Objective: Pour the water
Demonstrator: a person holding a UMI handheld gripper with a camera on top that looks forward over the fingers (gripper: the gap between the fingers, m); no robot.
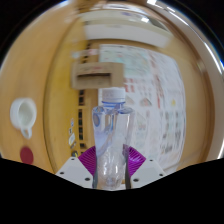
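Note:
A clear plastic water bottle (112, 125) with a pale cap stands upright between my fingers. My gripper (111, 162) is shut on the bottle, the purple pads (88, 160) pressing on its lower body from both sides. A white cup (22, 116) stands on the wooden table (50, 80), well off to the left of the bottle and beyond the fingers. The bottle's base is hidden between the fingers.
A sheet printed with red and grey patterns (155, 85) lies on the table behind and to the right of the bottle. A cardboard box (92, 65) stands at the back. A small dark red thing (25, 154) lies near the left finger.

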